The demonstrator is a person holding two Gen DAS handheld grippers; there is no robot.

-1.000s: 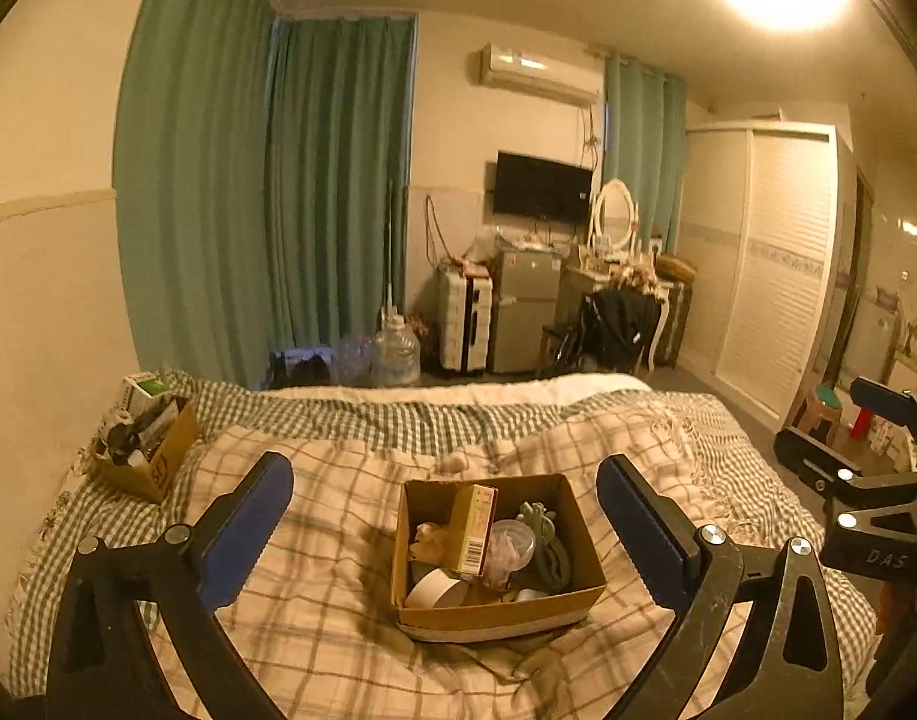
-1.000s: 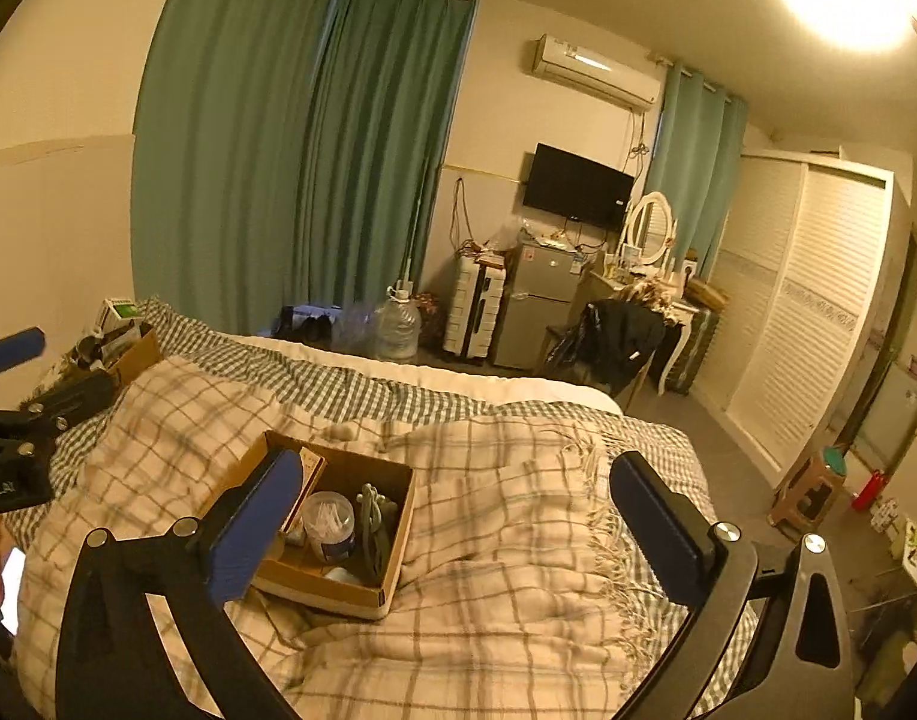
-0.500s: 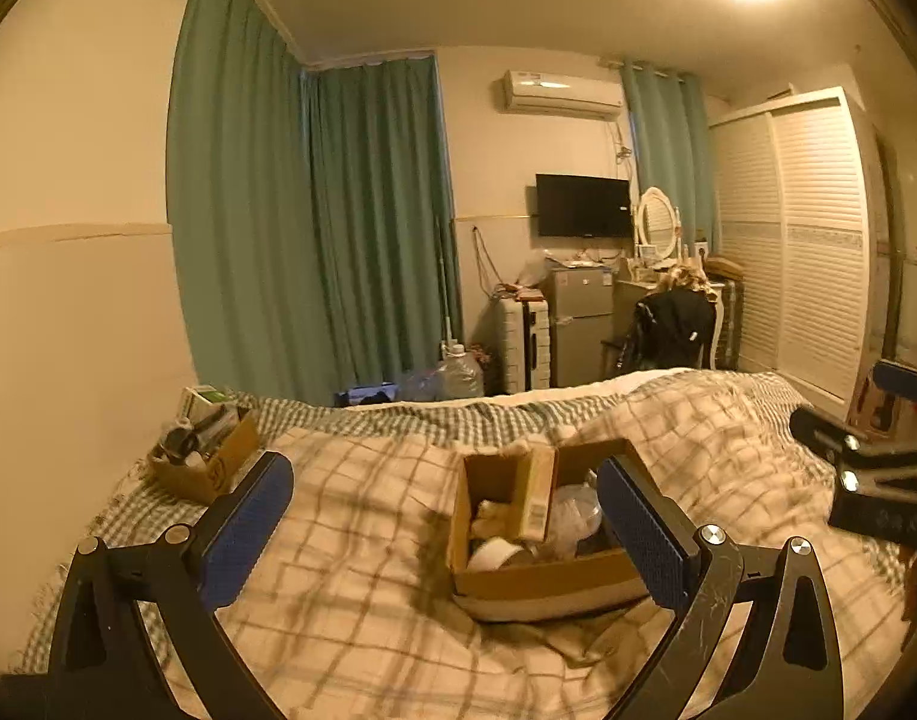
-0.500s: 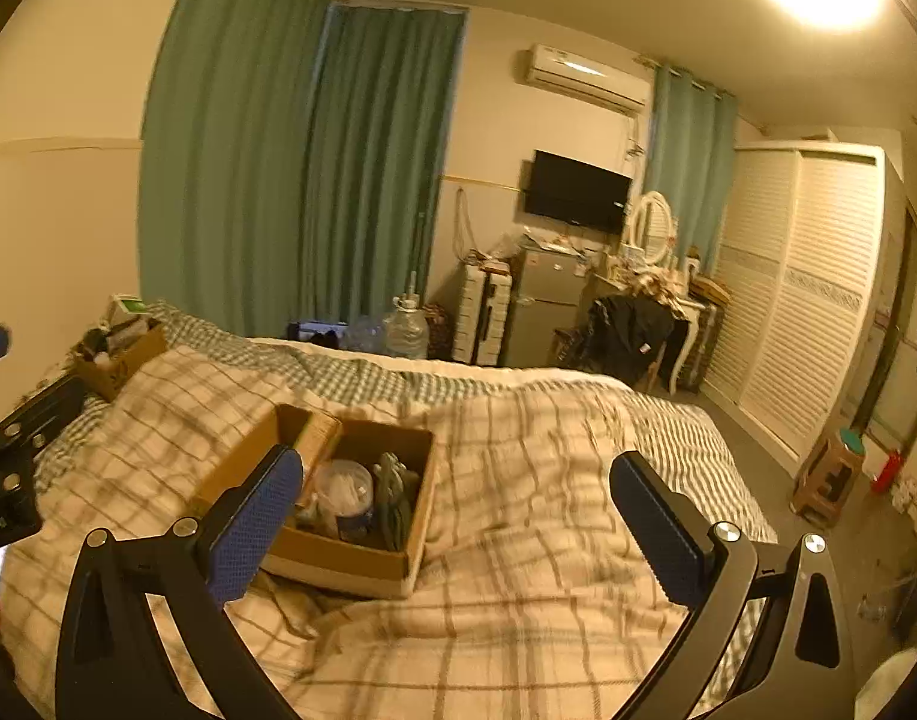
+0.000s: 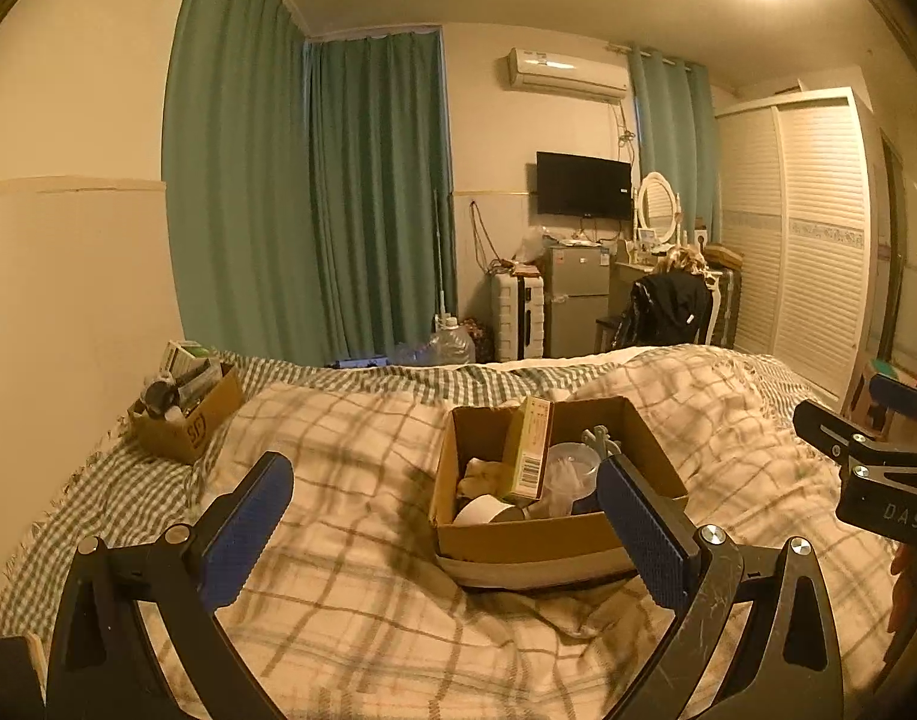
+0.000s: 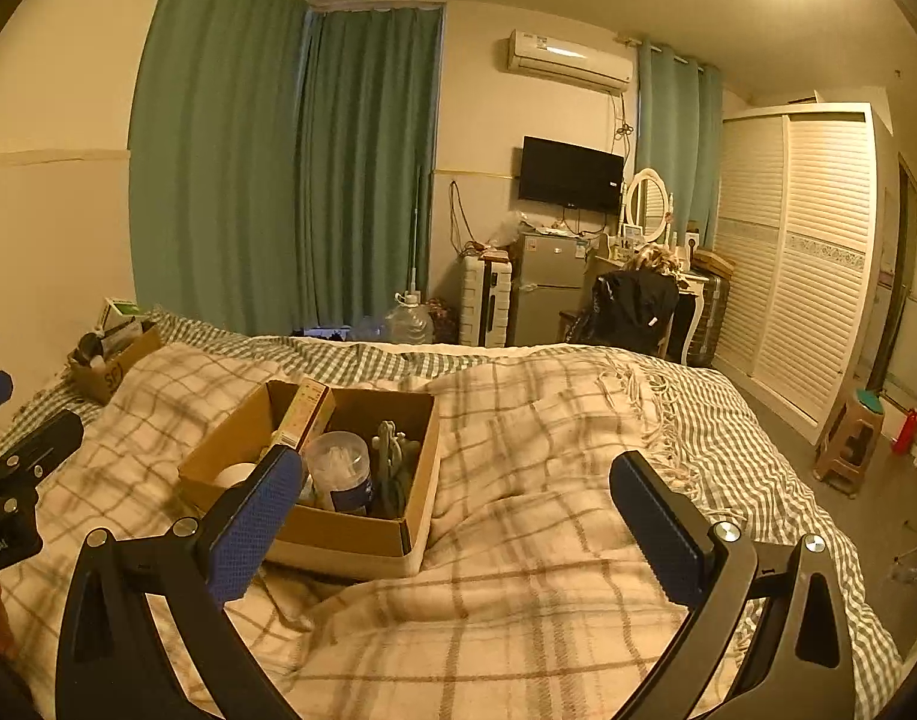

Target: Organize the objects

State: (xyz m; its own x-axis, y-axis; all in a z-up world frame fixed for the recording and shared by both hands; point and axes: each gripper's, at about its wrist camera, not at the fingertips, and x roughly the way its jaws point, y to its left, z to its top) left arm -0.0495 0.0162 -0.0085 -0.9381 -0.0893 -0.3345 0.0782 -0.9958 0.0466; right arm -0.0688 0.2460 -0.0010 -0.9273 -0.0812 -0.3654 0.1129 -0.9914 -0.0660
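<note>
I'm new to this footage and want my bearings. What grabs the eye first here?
An open cardboard box of odds and ends sits mid-bed on the plaid blanket, a tall yellow carton standing inside. A second, smaller box rests by the wall. Both claws, left and right, are open and empty.

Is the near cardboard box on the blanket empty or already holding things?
Holding things: the cardboard box contains a tall carton, a clear lidded jar and a tape roll.

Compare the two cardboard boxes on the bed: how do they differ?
The near box sits mid-bed on the checked blanket; the far box sits at the bed's left edge by the wall. The near one looks larger, the far one fuller. Both are open, brown, holding small items.
</note>
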